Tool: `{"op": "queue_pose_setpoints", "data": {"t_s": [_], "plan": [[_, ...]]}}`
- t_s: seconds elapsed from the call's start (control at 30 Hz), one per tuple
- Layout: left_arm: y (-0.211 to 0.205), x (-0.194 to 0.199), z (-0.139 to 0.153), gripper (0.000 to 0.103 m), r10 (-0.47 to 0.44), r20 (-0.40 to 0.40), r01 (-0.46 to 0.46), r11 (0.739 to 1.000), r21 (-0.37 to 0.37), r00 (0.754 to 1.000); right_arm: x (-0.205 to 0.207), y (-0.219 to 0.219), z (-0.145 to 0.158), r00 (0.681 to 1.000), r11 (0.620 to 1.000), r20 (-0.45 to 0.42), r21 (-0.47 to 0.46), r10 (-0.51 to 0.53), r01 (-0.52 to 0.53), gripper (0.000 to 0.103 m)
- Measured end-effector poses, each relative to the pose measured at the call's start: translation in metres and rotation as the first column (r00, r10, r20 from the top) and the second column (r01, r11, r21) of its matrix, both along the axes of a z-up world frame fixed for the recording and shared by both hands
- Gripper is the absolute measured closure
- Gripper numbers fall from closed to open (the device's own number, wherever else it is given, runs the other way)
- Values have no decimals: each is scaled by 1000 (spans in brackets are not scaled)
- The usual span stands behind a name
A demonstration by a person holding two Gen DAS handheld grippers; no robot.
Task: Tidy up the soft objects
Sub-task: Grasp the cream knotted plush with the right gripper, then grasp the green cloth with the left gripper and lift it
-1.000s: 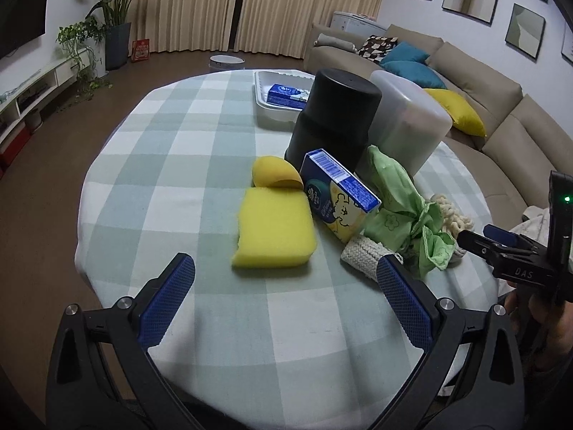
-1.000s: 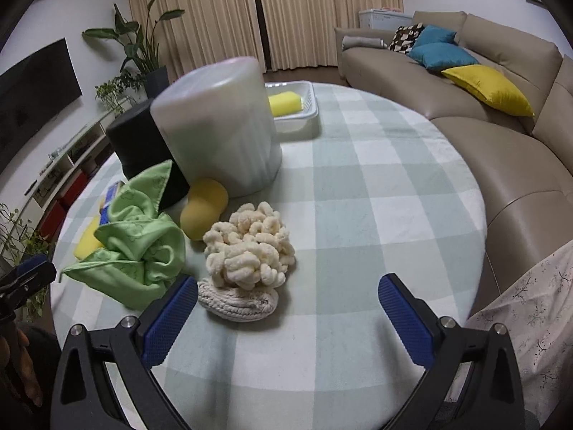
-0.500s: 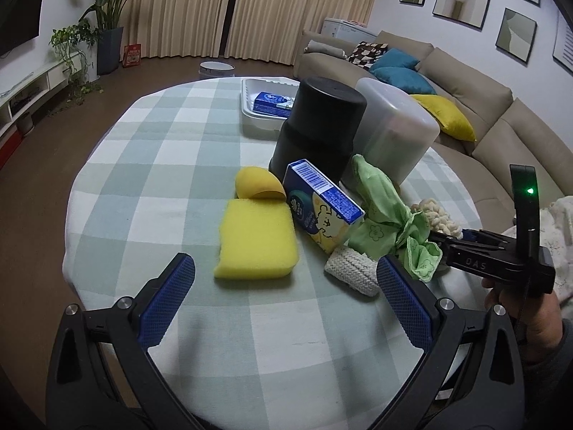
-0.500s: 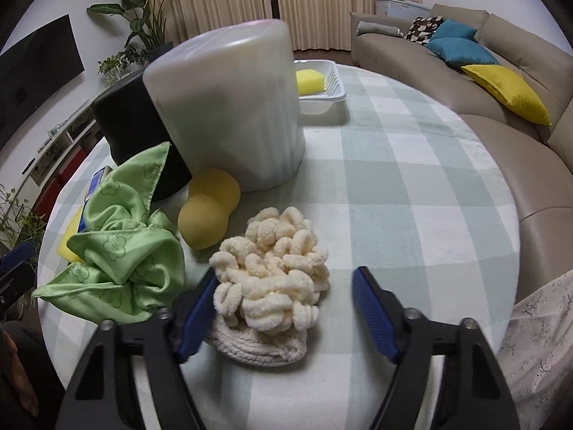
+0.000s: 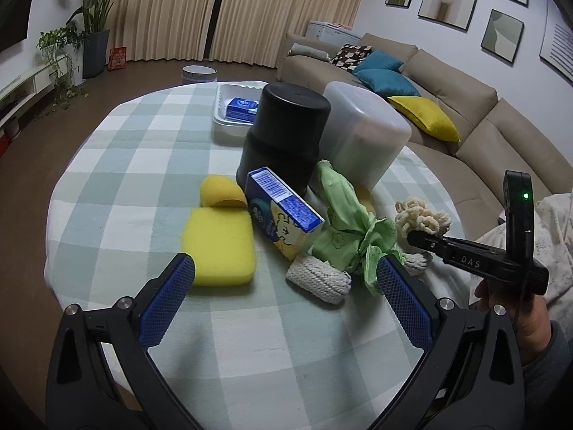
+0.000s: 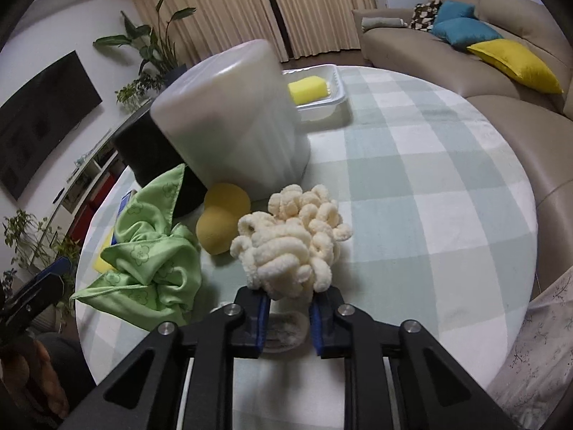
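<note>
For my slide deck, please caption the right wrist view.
Right gripper shut on cream chenille scrubber, beside green cloth on checked table.

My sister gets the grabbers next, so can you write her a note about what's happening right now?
Right gripper: shut on the cream chenille mitt, at its knit cuff.
Left gripper: open, holding nothing, above the table near the flat yellow sponge.
White tray at the far side already holds a yellow sponge and a blue pack.
Still loose on the table: green cloth, round yellow sponge, tissue box, knit roll.
</note>
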State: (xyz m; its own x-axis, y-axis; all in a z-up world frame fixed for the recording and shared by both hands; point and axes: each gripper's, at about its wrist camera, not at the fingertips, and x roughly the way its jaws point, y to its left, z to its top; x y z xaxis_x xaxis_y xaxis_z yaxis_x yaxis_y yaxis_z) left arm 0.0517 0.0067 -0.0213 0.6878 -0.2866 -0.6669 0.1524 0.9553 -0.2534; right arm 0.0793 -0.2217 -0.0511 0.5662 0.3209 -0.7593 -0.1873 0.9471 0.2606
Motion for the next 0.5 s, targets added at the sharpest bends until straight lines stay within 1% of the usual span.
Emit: {"op": "queue_pose_setpoints", "data": {"t_s": [0.17, 0.27, 0.33, 0.47, 0.5], "plan": [[-6, 3, 1, 0, -2, 1, 2, 1000, -1, 1000, -6, 9, 3, 999, 999, 21, -28, 33, -33, 85], [-10, 7, 3, 0, -4, -1, 4, 1000, 4, 1000, -7, 9, 5, 999, 999, 34, -36, 32, -31, 85], [-18, 10, 4, 0, -18, 2, 18, 1000, 17, 1000, -8, 8, 6, 999, 999, 44, -48, 24, -22, 85], [-49, 13, 9, 0, -74, 24, 72, 995, 71, 997, -10, 9, 9, 997, 996, 71, -87, 13, -7, 85], [-58, 14, 9, 0, -90, 28, 87, 992, 94, 996, -11, 8, 10, 997, 995, 78, -96, 9, -2, 85]]}}
